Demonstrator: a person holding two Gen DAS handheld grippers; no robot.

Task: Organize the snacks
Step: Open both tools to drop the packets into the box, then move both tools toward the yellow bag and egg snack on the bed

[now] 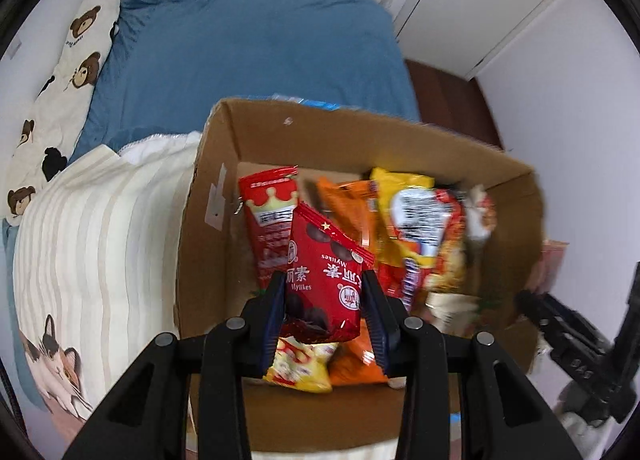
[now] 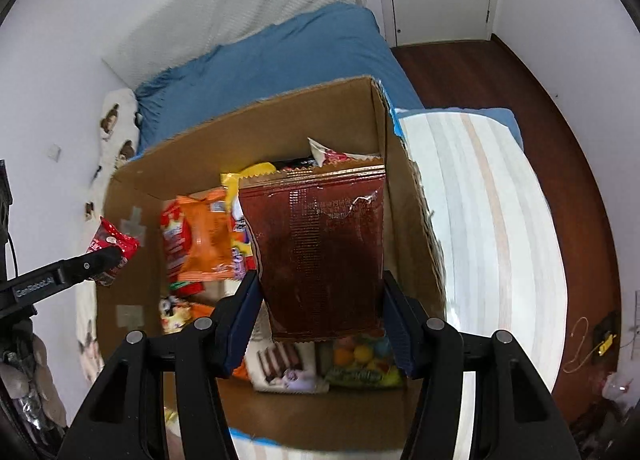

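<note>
A red packet (image 1: pixel 324 280) is pinched in the left gripper (image 1: pixel 325 300) above the box (image 1: pixel 360 128) near its left wall; a brown bag (image 2: pixel 320 256) is clamped in the right gripper (image 2: pixel 320 308) by the right wall. Either slick wrapper could be dropped askew, since only its sides are squeezed.

A bed (image 1: pixel 248 40) with a blue sheet fills the room's corner — a bear-print pillow (image 1: pixel 60 92) lies along the white wall (image 2: pixel 60 40), a striped blanket (image 2: pixel 492 220) covers the near end — beside dark wooden floor (image 2: pixel 500 72) and white cupboard doors (image 1: pixel 500 8).
</note>
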